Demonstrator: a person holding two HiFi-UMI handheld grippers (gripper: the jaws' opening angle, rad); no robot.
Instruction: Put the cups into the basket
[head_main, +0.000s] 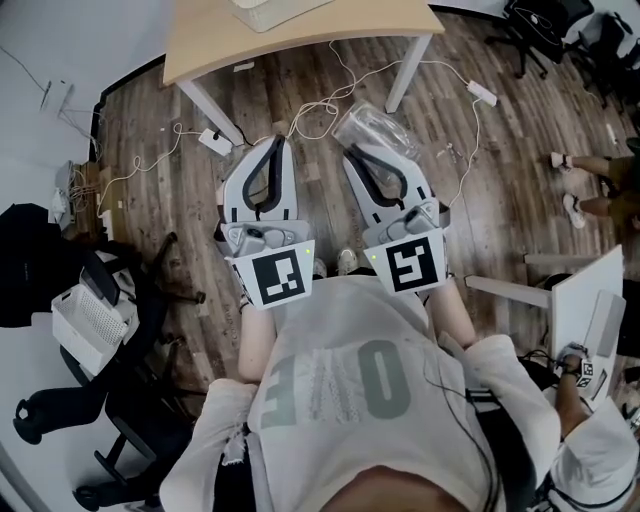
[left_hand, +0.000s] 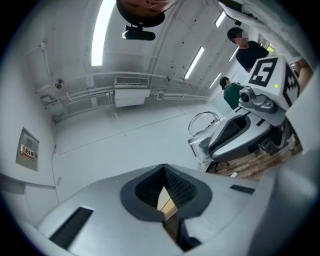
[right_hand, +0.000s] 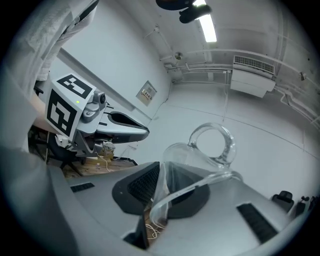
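A clear glass cup (head_main: 375, 135) with a handle hangs over the wooden floor, tipped on its side. My right gripper (head_main: 352, 155) is shut on the cup's rim wall. In the right gripper view the cup (right_hand: 212, 145) sticks out past the jaws, with its ring handle up and the glass wall pinched between the pads. My left gripper (head_main: 279, 141) is held beside it on the left, shut with nothing in it. In the left gripper view the jaws (left_hand: 164, 170) meet at the tip, and the held cup (left_hand: 202, 130) shows at the right. No basket is in view.
A light wooden table (head_main: 300, 40) with white legs stands just ahead. White cables and a power strip (head_main: 215, 140) lie on the floor beneath it. A black office chair (head_main: 130, 290) stands at the left. Another person's feet (head_main: 575, 185) are at the right.
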